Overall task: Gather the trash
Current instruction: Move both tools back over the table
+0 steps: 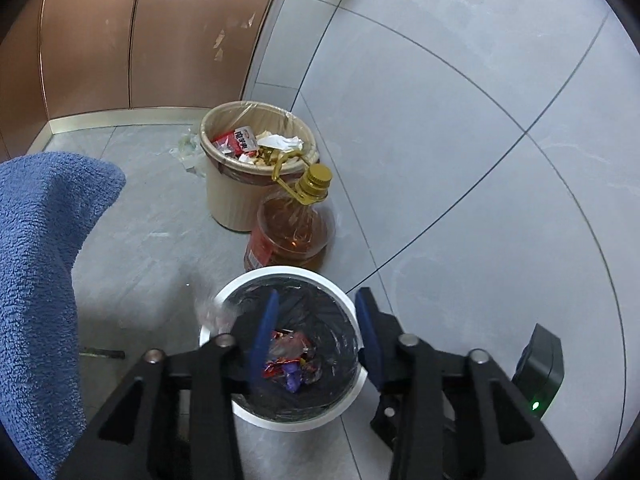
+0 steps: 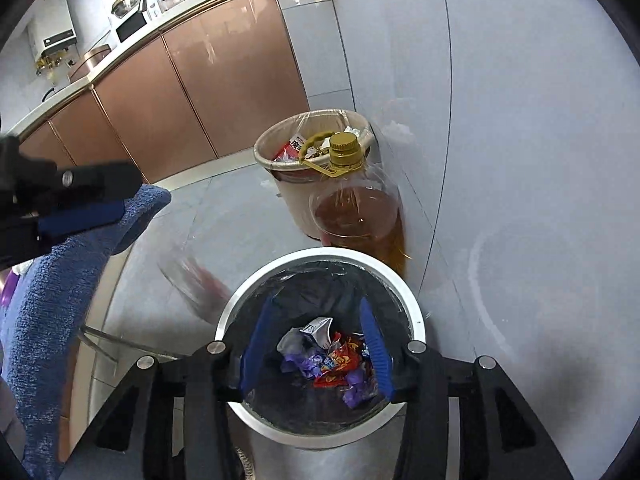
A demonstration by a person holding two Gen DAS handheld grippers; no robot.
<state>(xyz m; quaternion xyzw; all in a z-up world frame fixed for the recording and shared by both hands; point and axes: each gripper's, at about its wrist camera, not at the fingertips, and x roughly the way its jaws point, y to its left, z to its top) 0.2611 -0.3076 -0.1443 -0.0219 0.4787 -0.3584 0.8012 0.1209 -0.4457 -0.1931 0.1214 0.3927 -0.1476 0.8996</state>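
Deposit step appears complete: both the left gripper (image 1: 316, 328) and right gripper (image 2: 316, 344) hover with fingers apart and empty above the white bin (image 2: 416, 320) holding wrappers (image 2: 332, 364); next move likely calls for locating remaining trash.

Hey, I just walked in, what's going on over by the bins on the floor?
A person is collecting trash with two hand-held grippers. Both the left hand-held gripper and the right hand-held gripper hang open and empty over the white bin, which has a black liner and wrappers at the bottom. A blurred clear piece shows beside its rim. Behind it stand an oil jug and a full beige bin against the wall.
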